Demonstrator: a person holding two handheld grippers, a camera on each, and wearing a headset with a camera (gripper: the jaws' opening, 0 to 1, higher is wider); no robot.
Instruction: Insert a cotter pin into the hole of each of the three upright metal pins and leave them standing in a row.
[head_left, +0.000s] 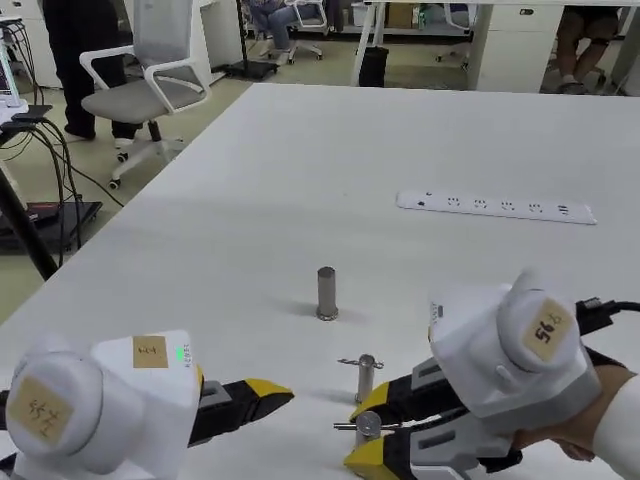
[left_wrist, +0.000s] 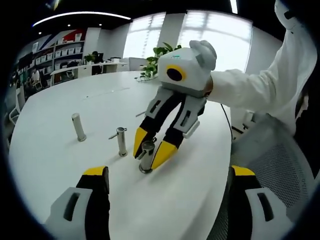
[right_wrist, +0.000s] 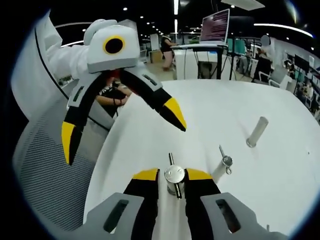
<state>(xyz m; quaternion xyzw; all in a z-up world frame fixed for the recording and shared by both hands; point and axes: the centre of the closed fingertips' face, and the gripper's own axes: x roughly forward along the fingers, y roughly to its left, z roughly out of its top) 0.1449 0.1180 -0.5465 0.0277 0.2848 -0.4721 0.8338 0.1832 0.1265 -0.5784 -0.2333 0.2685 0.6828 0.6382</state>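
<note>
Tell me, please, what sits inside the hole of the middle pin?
A cotter pin runs through the top of the middle pin, sticking out on both sides. The hole itself is covered by it.

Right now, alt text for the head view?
Right gripper grips the nearest metal pin, cotter pin through it, on a white table. Beyond stand a second pin with its cotter and a bare third pin; the left gripper is open, lower left.

Right hand-held gripper (left_wrist: 150, 152) clamps nearest pin (left_wrist: 146, 161).
</note>
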